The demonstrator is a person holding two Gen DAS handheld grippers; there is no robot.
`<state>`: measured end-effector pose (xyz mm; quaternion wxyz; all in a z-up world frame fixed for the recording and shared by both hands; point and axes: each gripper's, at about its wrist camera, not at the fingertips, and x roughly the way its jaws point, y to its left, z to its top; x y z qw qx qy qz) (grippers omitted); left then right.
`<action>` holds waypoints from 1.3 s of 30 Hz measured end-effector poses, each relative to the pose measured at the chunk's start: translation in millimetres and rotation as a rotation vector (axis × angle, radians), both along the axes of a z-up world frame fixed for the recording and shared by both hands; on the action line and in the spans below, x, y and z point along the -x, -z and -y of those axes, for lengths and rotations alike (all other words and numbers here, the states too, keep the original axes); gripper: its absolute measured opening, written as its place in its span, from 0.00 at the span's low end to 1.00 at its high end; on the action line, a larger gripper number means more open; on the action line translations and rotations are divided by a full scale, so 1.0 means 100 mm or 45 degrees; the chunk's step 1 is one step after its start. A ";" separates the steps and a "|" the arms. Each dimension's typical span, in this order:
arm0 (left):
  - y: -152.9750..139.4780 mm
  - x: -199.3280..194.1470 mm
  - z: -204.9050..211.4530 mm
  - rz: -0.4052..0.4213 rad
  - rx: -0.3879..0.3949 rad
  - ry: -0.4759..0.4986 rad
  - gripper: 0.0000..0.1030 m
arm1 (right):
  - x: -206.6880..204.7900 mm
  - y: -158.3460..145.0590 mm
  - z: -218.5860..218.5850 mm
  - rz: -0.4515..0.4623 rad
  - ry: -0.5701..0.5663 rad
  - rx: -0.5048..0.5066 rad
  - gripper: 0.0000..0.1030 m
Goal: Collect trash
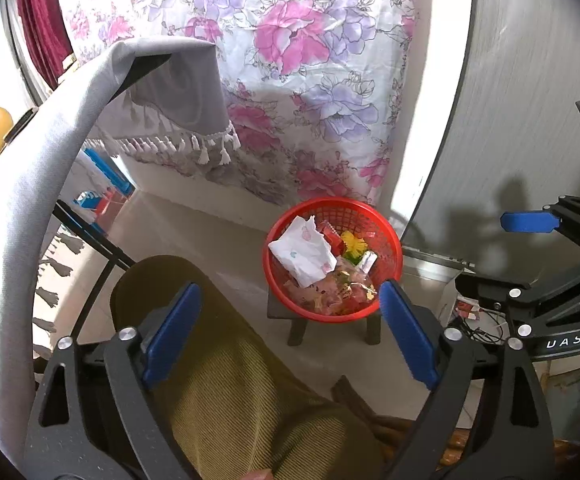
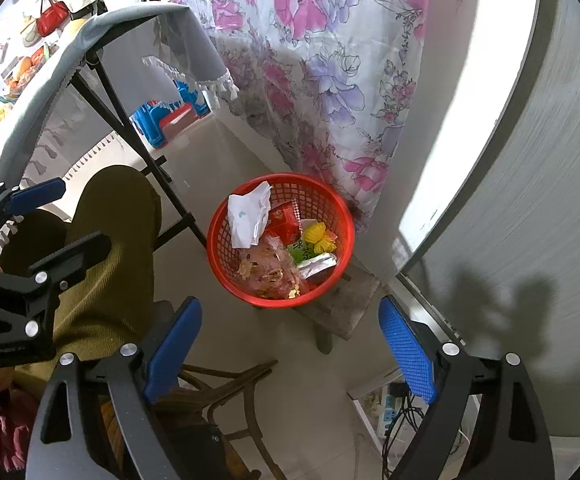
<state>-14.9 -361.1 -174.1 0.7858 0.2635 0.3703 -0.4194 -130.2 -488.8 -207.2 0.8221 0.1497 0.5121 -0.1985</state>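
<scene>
Red basket [image 1: 332,260] sits on small stool [image 1: 372,326] on floor, beside floral curtain [image 1: 290,60]. Inside: crumpled white tissue [image 1: 304,250], yellow wrapper [image 1: 354,245], clear crinkled bag [image 2: 274,270]. Left hand-held gripper [image 1: 290,336] jaws apart, empty. Right hand-held gripper [image 2: 290,350] jaws apart, empty.
</scene>
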 end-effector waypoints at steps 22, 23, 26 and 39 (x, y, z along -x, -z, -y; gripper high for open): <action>0.00 0.00 0.01 0.014 -0.008 -0.003 0.88 | -0.02 0.01 -0.03 0.005 -0.005 -0.014 0.86; 0.00 0.00 0.00 0.014 -0.008 -0.001 0.88 | -0.02 0.01 -0.03 0.006 -0.004 -0.016 0.86; 0.00 0.00 0.01 0.018 -0.007 -0.001 0.88 | -0.02 0.01 -0.02 0.006 -0.005 -0.016 0.86; 0.00 -0.02 0.00 0.025 -0.017 -0.010 0.90 | -0.04 -0.01 -0.06 0.011 -0.011 -0.013 0.86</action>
